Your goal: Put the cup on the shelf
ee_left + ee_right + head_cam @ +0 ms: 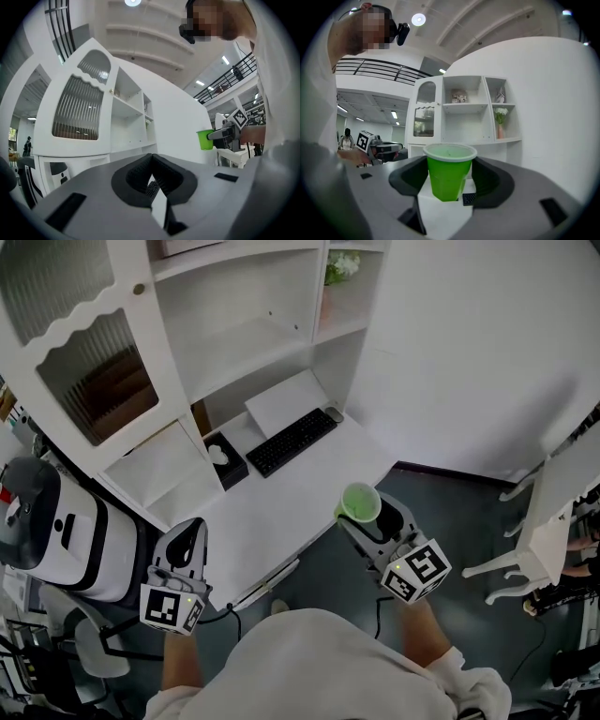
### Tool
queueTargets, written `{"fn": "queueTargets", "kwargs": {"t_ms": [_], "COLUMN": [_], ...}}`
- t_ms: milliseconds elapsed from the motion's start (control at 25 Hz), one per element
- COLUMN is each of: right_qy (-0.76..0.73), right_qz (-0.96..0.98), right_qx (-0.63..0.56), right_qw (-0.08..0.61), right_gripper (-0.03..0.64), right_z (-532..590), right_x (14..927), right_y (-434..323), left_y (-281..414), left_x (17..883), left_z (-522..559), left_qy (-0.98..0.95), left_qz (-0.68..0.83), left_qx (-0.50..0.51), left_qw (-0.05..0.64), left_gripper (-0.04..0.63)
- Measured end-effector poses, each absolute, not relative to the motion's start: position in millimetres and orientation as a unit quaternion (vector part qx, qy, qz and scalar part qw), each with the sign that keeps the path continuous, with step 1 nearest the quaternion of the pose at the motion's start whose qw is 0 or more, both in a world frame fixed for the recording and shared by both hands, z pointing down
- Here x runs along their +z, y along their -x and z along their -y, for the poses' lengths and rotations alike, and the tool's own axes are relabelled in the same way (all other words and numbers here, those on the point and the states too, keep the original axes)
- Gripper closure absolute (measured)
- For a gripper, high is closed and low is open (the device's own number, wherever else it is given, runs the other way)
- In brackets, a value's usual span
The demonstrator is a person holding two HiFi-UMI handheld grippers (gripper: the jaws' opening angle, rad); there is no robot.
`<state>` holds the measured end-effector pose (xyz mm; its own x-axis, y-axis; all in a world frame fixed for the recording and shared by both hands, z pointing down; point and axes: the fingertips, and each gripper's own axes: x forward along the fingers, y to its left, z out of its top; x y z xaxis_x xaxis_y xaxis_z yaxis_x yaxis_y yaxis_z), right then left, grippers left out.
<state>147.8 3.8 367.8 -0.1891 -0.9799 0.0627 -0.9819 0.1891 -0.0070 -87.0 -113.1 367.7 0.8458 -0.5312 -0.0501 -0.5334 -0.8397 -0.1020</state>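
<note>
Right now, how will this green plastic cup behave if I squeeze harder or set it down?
The green plastic cup looks thin-walled and empty, so probably light and easily dented by the right hand-held gripper. It tapers to a narrow base, so it may tip if set down tilted.

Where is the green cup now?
Head view, right of centre: the green cup stands upright in the right tongs, by the white desk's front edge.

- White desk (281, 512): bears a black keyboard (291, 441), a black tissue box (226, 461) and a flat white panel (286, 400)
- Right-hand shelf (506, 139): bears a vase of flowers (500, 129)
</note>
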Motion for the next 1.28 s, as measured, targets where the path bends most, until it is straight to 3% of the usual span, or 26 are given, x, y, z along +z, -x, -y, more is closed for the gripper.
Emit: {"fn": "queueTargets", "kwargs": {"t_ms": [1280], "right_qy": [-0.602], "right_qz": [0.798], "right_qx": [0.006], "right_qw": [0.019], "right_gripper": [0.319], "right_z": [145], "right_x": [346], "right_y": [-213], "left_y": [41], "left_x": [385], "left_z": [203], "left_qy": [0.953], "left_qz": [-0.299], "left_qx": [-0.003], "left_qw": [0.041], "left_gripper": [0.594]}}
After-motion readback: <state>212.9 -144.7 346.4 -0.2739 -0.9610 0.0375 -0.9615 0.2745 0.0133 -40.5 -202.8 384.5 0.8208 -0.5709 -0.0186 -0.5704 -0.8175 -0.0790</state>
